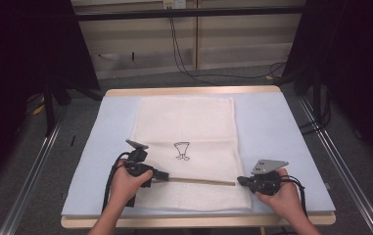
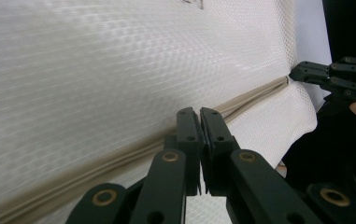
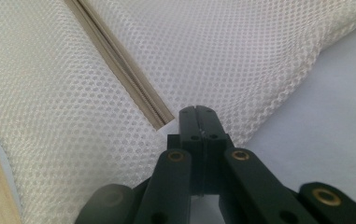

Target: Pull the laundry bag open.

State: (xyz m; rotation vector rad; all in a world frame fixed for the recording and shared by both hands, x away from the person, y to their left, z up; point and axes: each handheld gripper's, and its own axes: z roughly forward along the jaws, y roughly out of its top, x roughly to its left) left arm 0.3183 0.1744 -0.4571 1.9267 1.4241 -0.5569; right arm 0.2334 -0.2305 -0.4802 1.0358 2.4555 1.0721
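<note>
A cream mesh laundry bag (image 1: 186, 147) lies flat on the table, its long side running from six to twelve o'clock. A small dark goblet-like drawing (image 1: 182, 150) sits near its middle. A beige zipper (image 1: 198, 181) crosses it from nine to three o'clock near the six o'clock end, closed along the stretch in view.

Mesh bag (image 1: 184, 125): flat on mat (image 1: 282, 137), which covers the surface (image 1: 194, 91). Zipper (image 1: 198, 182): across bag near its front edge. Left hand-held gripper (image 1: 162, 175): at zipper's left end. Right hand-held gripper (image 1: 240, 181): at its right end, on bag's edge.
</note>
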